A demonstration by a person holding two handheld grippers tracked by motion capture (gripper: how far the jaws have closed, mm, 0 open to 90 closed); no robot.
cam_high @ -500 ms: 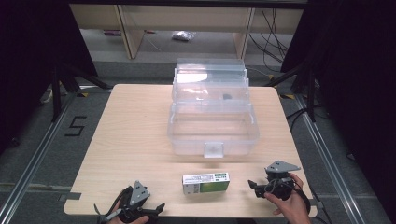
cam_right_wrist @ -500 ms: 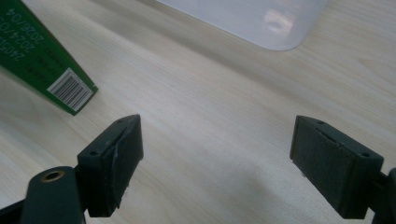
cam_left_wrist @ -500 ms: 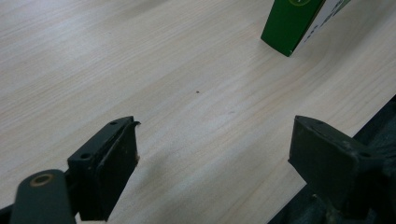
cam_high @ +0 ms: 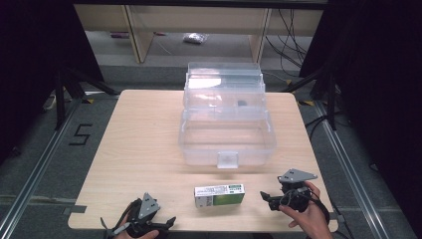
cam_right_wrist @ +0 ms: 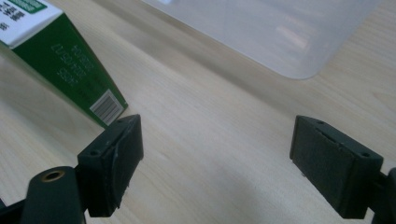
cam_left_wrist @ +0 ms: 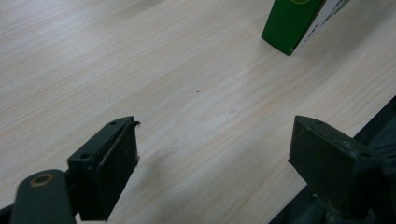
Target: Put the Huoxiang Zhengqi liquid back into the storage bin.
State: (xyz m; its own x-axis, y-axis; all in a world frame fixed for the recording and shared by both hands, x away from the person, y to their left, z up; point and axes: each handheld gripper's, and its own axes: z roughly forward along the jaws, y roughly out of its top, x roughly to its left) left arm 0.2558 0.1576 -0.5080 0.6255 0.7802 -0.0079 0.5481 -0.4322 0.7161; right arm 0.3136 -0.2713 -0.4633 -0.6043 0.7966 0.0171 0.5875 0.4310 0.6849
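A green and white carton (cam_high: pixel 219 194) lies flat near the table's front edge, between the two grippers. My right gripper (cam_high: pixel 267 198) rests just right of it, held by a hand, jaws wide open and pointing left at the carton (cam_right_wrist: pixel 60 70); nothing sits between its pads (cam_right_wrist: pixel 116 163). My left gripper (cam_high: pixel 166 222) lies at the front left, open, aimed right toward the carton's green end (cam_left_wrist: pixel 292 23), well short of it. Behind the carton stands a clear plastic box (cam_high: pixel 226 132) with its lid tipped back.
The light wooden table (cam_high: pixel 139 144) has bare room on its left half. The box's clear wall (cam_right_wrist: pixel 280 32) is close ahead of the right gripper. The table's front edge (cam_left_wrist: pixel 373 121) runs close beside the left gripper's right jaw. Shelving and cables stand beyond the table.
The right gripper has shifted slightly left toward the carton. The left gripper and the carton keep their places.
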